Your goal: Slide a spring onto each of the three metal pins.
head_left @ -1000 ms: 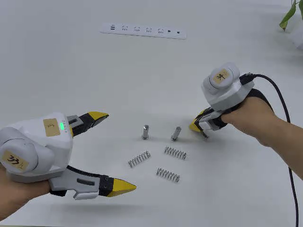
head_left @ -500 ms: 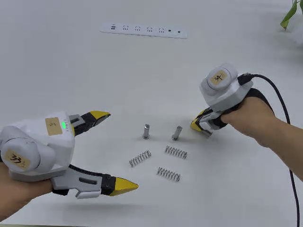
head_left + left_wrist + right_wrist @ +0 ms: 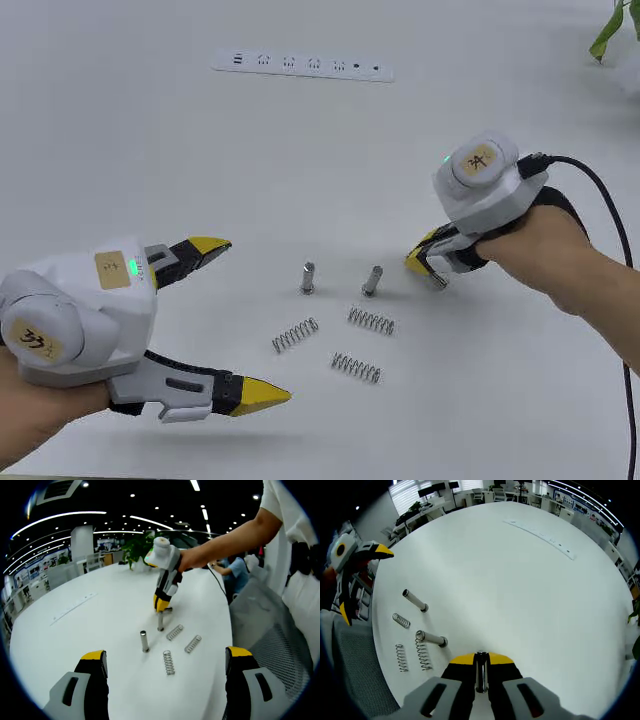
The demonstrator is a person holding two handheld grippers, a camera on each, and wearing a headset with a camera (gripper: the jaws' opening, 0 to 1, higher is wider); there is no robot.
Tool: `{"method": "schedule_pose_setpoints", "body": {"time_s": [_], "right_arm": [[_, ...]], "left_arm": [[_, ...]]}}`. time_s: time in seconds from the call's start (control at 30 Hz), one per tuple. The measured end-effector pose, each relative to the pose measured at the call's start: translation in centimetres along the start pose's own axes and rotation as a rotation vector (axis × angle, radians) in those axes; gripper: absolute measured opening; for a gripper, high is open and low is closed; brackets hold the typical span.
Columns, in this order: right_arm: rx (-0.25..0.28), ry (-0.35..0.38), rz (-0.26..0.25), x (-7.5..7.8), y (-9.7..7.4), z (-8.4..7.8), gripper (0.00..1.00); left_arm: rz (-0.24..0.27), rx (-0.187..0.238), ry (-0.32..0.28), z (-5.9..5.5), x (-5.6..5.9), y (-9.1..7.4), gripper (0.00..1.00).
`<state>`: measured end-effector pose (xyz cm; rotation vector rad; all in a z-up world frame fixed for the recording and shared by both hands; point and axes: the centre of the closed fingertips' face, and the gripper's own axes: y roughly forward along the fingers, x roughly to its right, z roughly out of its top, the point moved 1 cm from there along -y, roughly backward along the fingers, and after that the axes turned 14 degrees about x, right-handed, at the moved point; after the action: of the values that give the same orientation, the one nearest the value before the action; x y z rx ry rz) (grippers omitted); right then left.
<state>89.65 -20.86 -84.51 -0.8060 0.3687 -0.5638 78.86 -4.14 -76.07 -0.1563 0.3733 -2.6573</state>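
Third pin clamped, three springs lying loose.
The left gripper (image 3: 245, 320) hovers with its jaws wide apart beside the springs (image 3: 355, 369), which lie flat. Behind them two pins (image 3: 308, 278) stand bare. Farther off, the right gripper (image 3: 480, 659) is closed on the third pin (image 3: 480, 672), low at the white table (image 3: 300, 160). Best to steady that pin and feed a spring straight along its axis.

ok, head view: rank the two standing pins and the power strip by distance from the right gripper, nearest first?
From the right gripper, shut on the third pin:
1. Right standing pin, just to the gripper's left.
2. Left standing pin, further left again.
3. Power strip, far back across the table.
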Motion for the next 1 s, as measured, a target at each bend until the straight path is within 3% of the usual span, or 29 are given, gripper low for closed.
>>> {"method": "schedule_pose_setpoints", "body": {"time_s": [0.43,1.0], "right_arm": [[0.090,0.035,-0.019,0.0,-2.3,0.4,0.09],[0.159,0.049,-0.047,-0.5,-4.8,-0.7,0.09]], "left_arm": [[-0.007,0.007,0.013,0.5,0.3,0.1,1.00],[-0.014,0.009,0.023,0.8,0.7,0.1,1.00]]}}
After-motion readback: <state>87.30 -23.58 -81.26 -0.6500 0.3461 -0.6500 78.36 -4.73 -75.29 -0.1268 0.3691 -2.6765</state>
